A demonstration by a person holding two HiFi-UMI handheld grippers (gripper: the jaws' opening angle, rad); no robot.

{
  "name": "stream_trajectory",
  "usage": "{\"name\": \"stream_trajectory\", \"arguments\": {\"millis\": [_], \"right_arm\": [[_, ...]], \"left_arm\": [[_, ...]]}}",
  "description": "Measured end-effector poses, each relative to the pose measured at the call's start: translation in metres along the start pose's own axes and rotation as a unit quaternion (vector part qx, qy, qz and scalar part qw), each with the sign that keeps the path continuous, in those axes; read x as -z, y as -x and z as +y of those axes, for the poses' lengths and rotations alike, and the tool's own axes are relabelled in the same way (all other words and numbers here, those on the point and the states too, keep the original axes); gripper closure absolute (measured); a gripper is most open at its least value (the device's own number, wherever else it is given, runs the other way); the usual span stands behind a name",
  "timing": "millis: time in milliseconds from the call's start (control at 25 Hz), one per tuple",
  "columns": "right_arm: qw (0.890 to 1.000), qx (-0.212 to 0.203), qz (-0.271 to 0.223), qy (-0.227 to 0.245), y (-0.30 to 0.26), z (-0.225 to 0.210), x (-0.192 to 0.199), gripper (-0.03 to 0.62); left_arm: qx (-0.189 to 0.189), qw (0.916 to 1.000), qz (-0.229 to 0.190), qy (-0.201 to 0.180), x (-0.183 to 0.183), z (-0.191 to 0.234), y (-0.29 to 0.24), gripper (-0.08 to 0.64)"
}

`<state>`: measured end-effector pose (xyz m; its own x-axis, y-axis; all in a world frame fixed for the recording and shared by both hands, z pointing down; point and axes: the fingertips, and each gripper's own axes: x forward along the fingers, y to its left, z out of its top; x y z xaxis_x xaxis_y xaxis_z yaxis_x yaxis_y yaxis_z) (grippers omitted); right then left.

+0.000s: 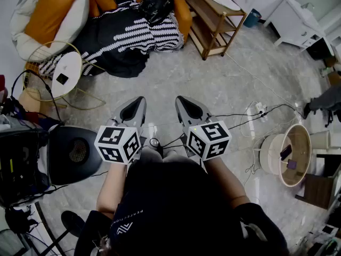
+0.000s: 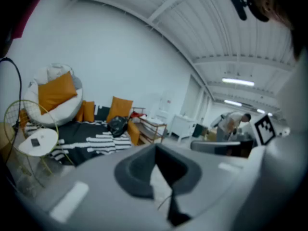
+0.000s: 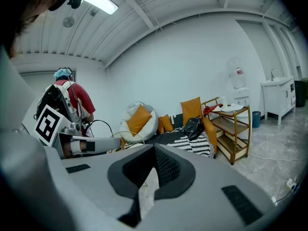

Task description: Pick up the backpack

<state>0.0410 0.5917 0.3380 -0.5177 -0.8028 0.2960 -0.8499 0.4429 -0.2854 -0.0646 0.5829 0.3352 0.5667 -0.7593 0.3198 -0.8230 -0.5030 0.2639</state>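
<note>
Only head view shows basket (image 1: 267,161) rt of shut right gripper (image 1: 184,103).

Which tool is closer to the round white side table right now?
Left. In the head view the left tool is just right of the side table, apart from it; the right tool lies farther right, beyond the left one.

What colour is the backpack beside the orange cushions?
Black. The backpack shows best in the head view.
</note>
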Motion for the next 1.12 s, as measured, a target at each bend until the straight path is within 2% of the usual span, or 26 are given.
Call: {"name": "stream_trajectory", "arguments": {"millis": [240, 440, 680, 960, 1120], "right_arm": [[1.000, -0.009, -0.010, -0.019, 0.013, -0.012, 0.003, 0.595], [1.000, -0.009, -0.002, -0.020, 0.018, -0.017, 0.011, 0.595], [1.000, 0.001, 0.001, -0.030, 0.017, -0.032, 0.015, 0.595], [0.999, -0.001, 0.016, -0.028, -0.019, -0.035, 0.014, 0.595], [0.999, 0.009, 0.024, -0.025, -0.044, -0.047, 0.008, 0.595]], "left_arm": [[-0.002, 1.0000, -0.008, -0.004, 0.005, -0.014, -0.002, 0.552], [0.007, 0.9997, -0.014, 0.016, 0.010, -0.016, -0.004, 0.552], [0.008, 0.9999, 0.003, -0.007, 0.013, -0.021, -0.017, 0.552], [-0.016, 0.9999, 0.004, 0.005, 0.005, 0.017, -0.037, 0.553], [-0.007, 0.9996, 0.018, 0.023, 0.002, 0.038, -0.064, 0.554]]}}
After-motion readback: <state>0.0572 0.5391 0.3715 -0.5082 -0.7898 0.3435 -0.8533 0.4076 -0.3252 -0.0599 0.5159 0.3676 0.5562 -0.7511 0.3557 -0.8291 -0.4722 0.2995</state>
